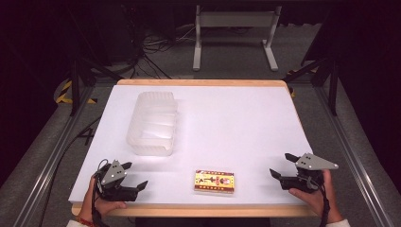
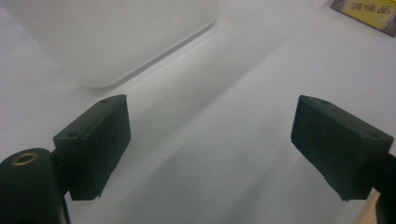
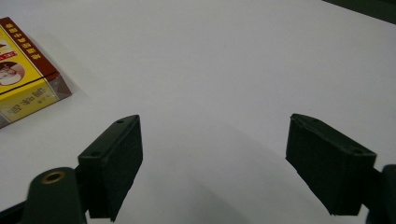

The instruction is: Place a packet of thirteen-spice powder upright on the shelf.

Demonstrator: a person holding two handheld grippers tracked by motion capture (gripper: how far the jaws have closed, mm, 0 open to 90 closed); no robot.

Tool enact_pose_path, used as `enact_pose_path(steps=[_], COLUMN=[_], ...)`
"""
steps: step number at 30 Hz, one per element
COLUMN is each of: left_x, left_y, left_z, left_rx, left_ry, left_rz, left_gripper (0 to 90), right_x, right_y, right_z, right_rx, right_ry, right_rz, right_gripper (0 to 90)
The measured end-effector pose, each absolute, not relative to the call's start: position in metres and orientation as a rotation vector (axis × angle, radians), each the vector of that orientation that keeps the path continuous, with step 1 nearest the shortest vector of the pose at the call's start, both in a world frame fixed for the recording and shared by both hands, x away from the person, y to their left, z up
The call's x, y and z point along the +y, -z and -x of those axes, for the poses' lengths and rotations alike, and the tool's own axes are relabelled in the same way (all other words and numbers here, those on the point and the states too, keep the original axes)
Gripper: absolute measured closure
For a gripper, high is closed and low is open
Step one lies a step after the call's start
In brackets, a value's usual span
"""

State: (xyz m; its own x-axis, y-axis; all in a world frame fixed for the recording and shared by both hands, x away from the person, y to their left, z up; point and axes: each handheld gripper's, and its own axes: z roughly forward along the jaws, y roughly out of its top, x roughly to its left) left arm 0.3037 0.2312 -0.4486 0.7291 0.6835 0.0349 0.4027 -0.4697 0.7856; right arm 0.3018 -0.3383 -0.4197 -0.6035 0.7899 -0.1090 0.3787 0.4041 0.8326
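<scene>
Translucent plastic bin sitting on the white counter, left of centre, long side running away from the near edge. Ribbed walls, pale floor visible through them, nothing lying inside as far as the high view tells. Yellow-and-brown box lying flat near the front edge, about midway between the two hands, well apart from the bin.

Left gripper low at the front-left corner, held in a hand, jaws spread with nothing between them. Right gripper at the front-right, held in the other hand, grey three-cornered plate on top, jaws likewise spread and empty. Both pointing inward toward the box, neither touching it.

From the left gripper view: gripper with black jaws wide apart over bare white counter, a rounded lower corner of the bin up close at top left, a sliver of the box at the top right corner with yellow printed characters. Wooden counter edge peeking at bottom right.

From the right gripper view: gripper with jaws wide apart over plain counter, the box at the left edge, showing its brown border, yellow face and a side panel with small print too fine to read.

Beyond the counter, in the high view, grey floor, tangled cables and a white frame.
</scene>
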Motion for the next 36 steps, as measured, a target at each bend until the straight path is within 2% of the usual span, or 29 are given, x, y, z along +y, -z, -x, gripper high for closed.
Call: enact_pose_path(steps=[22,36], left_x=[0.198,0.149], left_y=[0.435,0.417], left_z=[-0.310,-0.326], left_rx=[0.683,0.538], left_ry=[-0.361,-0.330], left_rz=[-2.156,-2.244], left_gripper=[14.5,14.9], right_x=[-0.340,-0.341], right_y=[0.417,0.419], right_z=[-0.292,-0.286], right_rx=[2.148,2.133], right_ry=[-1.090,-1.043], right_rz=[-1.004,-1.025], right_gripper=[19.4,19.6])
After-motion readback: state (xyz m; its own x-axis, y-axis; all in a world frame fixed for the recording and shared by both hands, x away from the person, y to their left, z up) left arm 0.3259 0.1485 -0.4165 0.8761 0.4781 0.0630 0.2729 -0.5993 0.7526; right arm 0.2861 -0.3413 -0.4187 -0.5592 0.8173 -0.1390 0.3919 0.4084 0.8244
